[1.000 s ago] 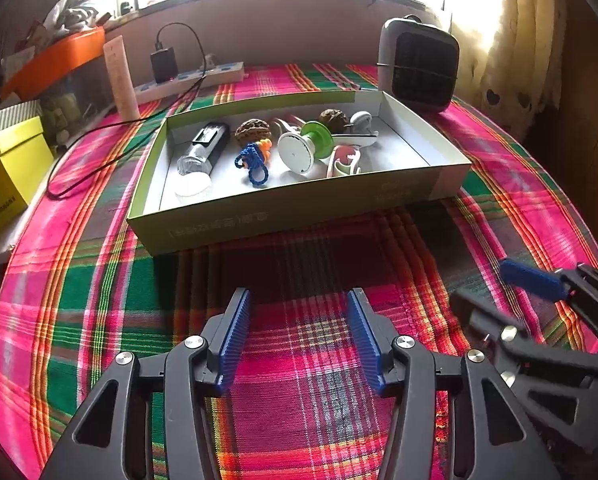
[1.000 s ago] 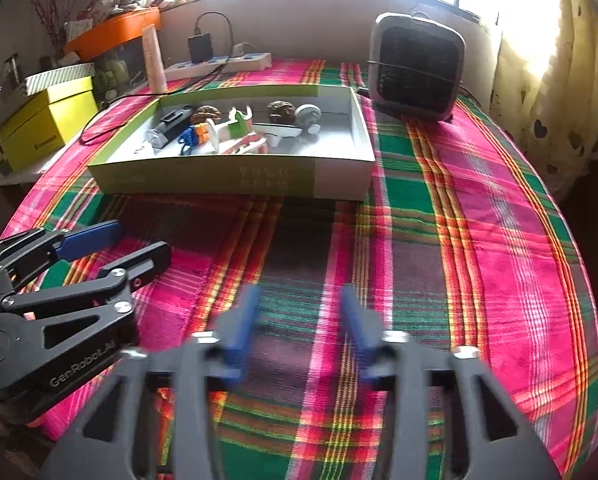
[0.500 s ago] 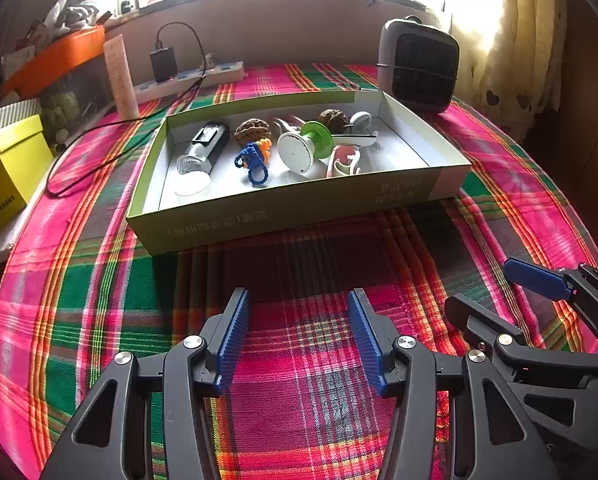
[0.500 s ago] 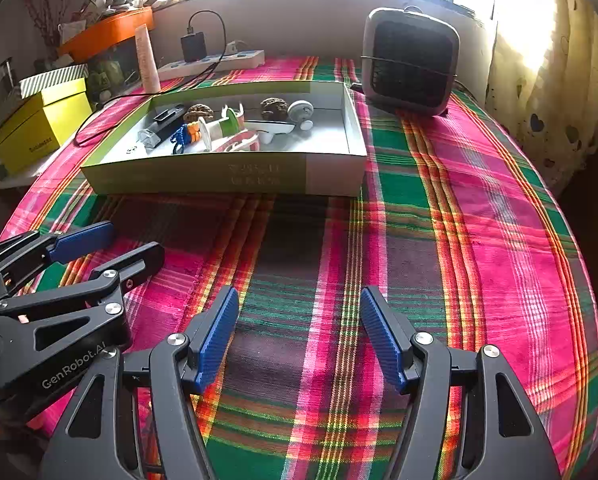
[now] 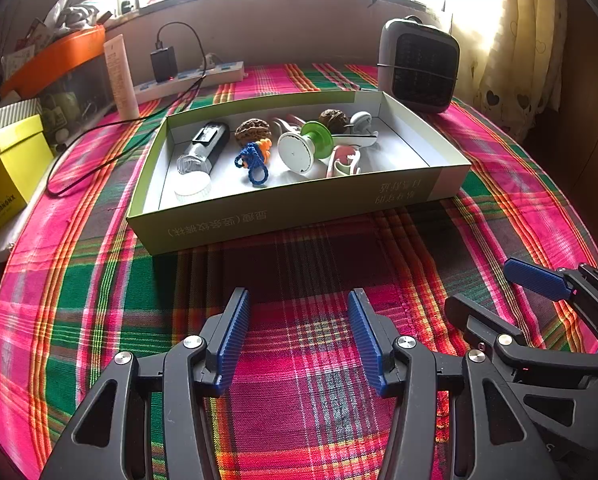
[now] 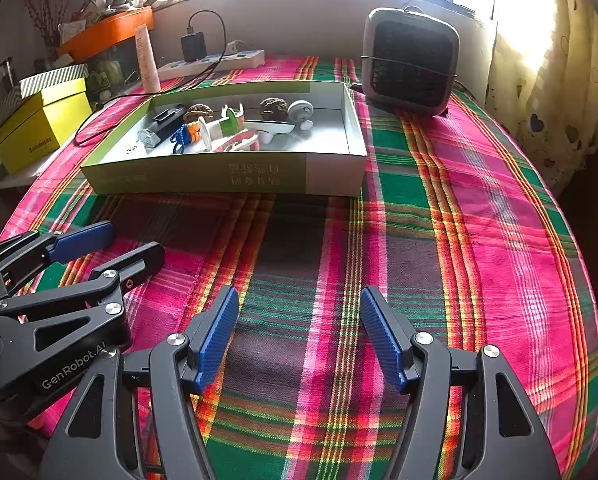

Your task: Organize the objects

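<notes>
Objects for organizing lie gathered in the shallow green box (image 5: pixel 299 216) toward the far edge of the table, none loose on the plaid tablecloth (image 5: pixel 99 300) that either view shows; left gripper (image 5: pixel 297 336) and right gripper (image 6: pixel 299 336) both hang low over the near edge, side by side, jaws spread wide and holding nothing. Outward from the claws: bare cloth, then the box's near wall, then its contents in a loose row, namely a white cap (image 5: pixel 193 190) at the near left corner, a black-and-clear cylinder (image 5: pixel 203 146), two walnuts (image 5: pixel 253 130), a blue-and-orange cord ornament (image 5: pixel 253 160), a white-and-green spool (image 5: pixel 305 148), a pink-and-white clip (image 5: pixel 343 162) and a white handled piece (image 5: pixel 361 126). Beyond the far right corner stands a small heater (image 5: pixel 421 68). Such a scene fits either a finished gathering or a sorting yet to come. Any reach into the box is best made from above the near wall, jaws kept wide, taking one piece clear of its neighbours
</notes>
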